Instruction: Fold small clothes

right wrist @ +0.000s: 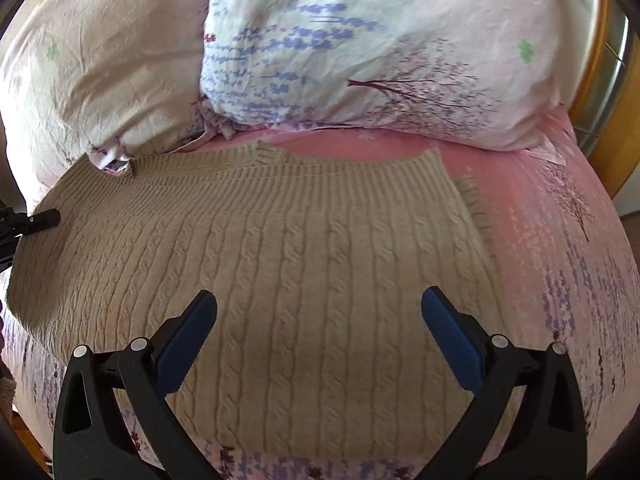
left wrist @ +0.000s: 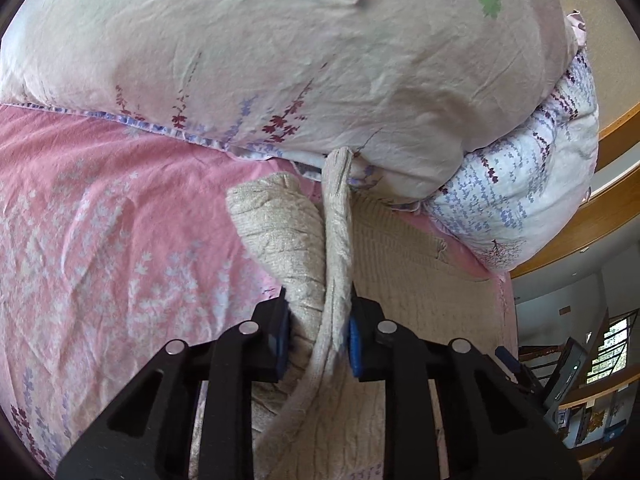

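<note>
A beige cable-knit sweater [right wrist: 304, 256] lies flat on the pink floral bedsheet [right wrist: 560, 240], ribbed hem toward the pillows. My right gripper [right wrist: 319, 338] is open and empty, hovering over the sweater's near part. In the left wrist view my left gripper [left wrist: 318, 334] is shut on a bunched fold of the sweater [left wrist: 338, 240], a sleeve or edge lifted up between the blue pads. The left gripper's fingertip [right wrist: 44, 218] shows at the sweater's left edge in the right wrist view.
Two large floral pillows [right wrist: 360, 52] sit at the head of the bed behind the sweater; they also show in the left wrist view [left wrist: 280, 60]. A wooden bed frame [left wrist: 616, 208] curves at the right.
</note>
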`<state>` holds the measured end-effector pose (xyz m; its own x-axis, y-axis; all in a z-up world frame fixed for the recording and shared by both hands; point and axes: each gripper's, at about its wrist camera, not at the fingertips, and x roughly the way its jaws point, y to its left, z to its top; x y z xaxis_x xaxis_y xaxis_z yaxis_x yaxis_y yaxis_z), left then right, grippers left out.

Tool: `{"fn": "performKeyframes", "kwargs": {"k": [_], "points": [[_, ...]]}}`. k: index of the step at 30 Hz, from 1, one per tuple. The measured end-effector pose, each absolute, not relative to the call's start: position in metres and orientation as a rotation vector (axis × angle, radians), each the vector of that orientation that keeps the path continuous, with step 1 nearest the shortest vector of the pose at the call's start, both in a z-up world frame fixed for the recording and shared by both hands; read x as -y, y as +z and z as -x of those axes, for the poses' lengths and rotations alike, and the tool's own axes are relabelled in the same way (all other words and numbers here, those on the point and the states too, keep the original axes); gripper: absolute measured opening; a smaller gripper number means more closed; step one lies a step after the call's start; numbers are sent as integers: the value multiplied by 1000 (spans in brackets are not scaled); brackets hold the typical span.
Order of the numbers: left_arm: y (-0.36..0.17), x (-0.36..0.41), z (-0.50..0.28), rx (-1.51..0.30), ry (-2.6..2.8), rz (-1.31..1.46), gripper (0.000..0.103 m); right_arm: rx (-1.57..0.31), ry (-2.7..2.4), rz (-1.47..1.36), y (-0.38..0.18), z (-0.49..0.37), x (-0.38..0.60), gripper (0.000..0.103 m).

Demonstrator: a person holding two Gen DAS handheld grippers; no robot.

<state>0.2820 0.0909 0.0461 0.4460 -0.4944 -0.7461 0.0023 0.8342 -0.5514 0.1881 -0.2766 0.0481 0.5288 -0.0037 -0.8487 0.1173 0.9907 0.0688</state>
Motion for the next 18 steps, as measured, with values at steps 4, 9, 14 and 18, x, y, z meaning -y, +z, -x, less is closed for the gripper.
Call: {"fn": "performKeyframes", "kwargs": {"k": [4, 9, 14, 18], "points": [[69, -64, -283, -1033, -342, 585, 20, -1021, -104, -241, 44, -168, 309, 102], [91, -14, -284, -1003, -368, 652, 19, -1019, -78, -307, 44, -149, 333, 102], [101, 58, -278, -1007, -416, 663, 18, -980, -76, -310, 57, -130, 360, 102], [97, 121, -276, -1038, -463, 658, 18, -977, -119, -335, 59, -114, 394, 102]]}}
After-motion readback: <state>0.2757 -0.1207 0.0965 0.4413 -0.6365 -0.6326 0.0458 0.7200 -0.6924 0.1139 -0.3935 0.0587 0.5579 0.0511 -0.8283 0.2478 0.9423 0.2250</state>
